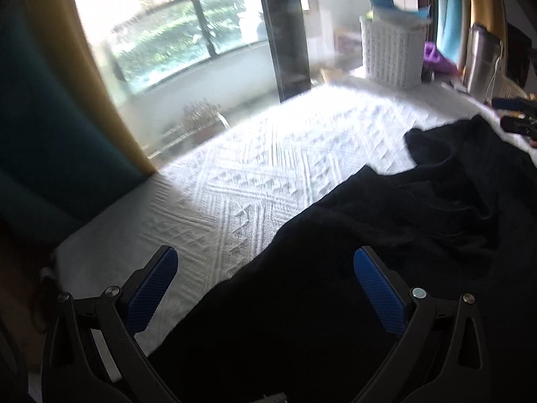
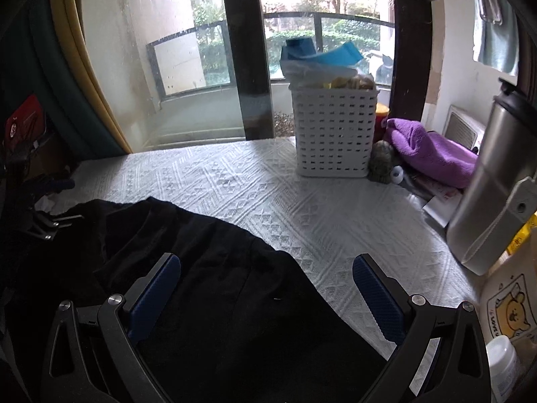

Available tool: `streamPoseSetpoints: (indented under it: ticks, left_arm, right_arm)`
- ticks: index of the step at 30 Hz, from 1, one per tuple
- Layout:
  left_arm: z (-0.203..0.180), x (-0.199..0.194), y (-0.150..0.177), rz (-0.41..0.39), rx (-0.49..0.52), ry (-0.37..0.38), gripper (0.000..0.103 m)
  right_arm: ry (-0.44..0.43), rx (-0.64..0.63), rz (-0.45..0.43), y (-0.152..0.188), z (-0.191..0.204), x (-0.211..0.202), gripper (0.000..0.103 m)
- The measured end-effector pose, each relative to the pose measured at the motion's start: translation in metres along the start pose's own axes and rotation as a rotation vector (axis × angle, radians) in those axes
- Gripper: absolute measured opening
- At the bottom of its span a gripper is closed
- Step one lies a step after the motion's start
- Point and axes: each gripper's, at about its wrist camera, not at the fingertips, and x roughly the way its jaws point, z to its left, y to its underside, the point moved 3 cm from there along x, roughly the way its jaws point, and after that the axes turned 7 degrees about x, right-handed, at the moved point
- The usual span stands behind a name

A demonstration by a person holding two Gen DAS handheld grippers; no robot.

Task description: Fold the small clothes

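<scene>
A black garment point(image 1: 386, 235) lies crumpled on the white textured table cover point(image 1: 235, 181). My left gripper point(image 1: 265, 258) hovers open over the garment's left edge, with its right pad above the black cloth and its left pad above the cover. In the right wrist view the same garment point(image 2: 208, 268) spreads across the lower left. My right gripper point(image 2: 266, 262) is open above the garment's right edge, and nothing is held between its pads. Each gripper shows in the other's view: the right gripper point(image 1: 517, 117) at the far right, the left gripper point(image 2: 43, 225) at the far left.
A white lattice basket point(image 2: 335, 131) full of items stands at the back of the table by the window. A purple cloth point(image 2: 433, 151), a steel flask point(image 2: 496, 184), a white bottle point(image 2: 503, 366) and a bear-printed item point(image 2: 510, 312) crowd the right side.
</scene>
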Motion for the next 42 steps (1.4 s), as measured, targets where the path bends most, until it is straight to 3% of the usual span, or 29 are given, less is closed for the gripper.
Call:
streamPoseSetpoints:
  ticks: [3, 5, 8, 12, 14, 15, 16, 19, 26, 29, 32, 35, 38, 42]
  left_arm:
    - [0.007, 0.014, 0.004, 0.04, -0.015, 0.034, 0.089]
    - [0.007, 0.021, 0.009, 0.054, -0.004, 0.099, 0.089]
    - [0.015, 0.019, 0.015, 0.026, -0.051, 0.171, 0.079]
    - [0.012, 0.008, 0.02, -0.006, -0.048, 0.183, 0.039]
    - [0.005, 0.002, 0.023, -0.015, -0.02, 0.168, 0.022]
    - [0.003, 0.002, 0.023, -0.015, -0.009, 0.149, 0.012]
    - [0.001, -0.001, 0.025, -0.016, 0.001, 0.13, 0.011]
    - [0.005, -0.014, 0.03, -0.046, -0.02, 0.086, 0.008]
    - [0.036, -0.056, 0.032, -0.162, -0.178, -0.042, 0.007]
    - [0.052, -0.063, 0.035, -0.175, -0.236, -0.074, 0.007]
    - [0.066, -0.064, 0.034, -0.185, -0.291, -0.1, 0.007]
    - [0.076, -0.067, 0.028, -0.202, -0.313, -0.11, 0.007]
    - [0.075, -0.071, 0.019, -0.202, -0.287, -0.106, 0.007]
    - [0.068, -0.066, 0.019, -0.164, -0.232, -0.129, 0.007]
  right_arm:
    - [-0.012, -0.01, 0.035, 0.001, -0.003, 0.012, 0.103]
    - [-0.026, -0.017, 0.059, 0.002, -0.004, 0.019, 0.103]
    - [-0.041, -0.051, 0.096, 0.005, -0.001, 0.03, 0.085]
    - [-0.031, -0.108, 0.157, 0.015, 0.007, 0.048, 0.063]
    - [0.0, -0.184, 0.159, 0.02, 0.018, 0.05, 0.059]
    - [-0.004, -0.207, 0.158, 0.021, 0.023, 0.049, 0.046]
    - [-0.005, -0.227, 0.154, 0.021, 0.027, 0.048, 0.027]
    - [0.043, -0.266, 0.132, 0.02, 0.033, 0.047, 0.011]
    - [0.106, -0.291, -0.008, -0.014, 0.044, 0.022, 0.009]
    - [0.139, -0.322, -0.062, -0.032, 0.051, 0.015, 0.009]
    - [0.206, -0.321, -0.118, -0.058, 0.045, 0.015, 0.0]
    - [0.204, -0.271, -0.149, -0.082, 0.034, 0.008, 0.0]
    - [0.152, -0.256, -0.119, -0.094, 0.029, 0.008, 0.0]
    - [0.08, -0.253, -0.066, -0.08, 0.032, 0.012, 0.0]
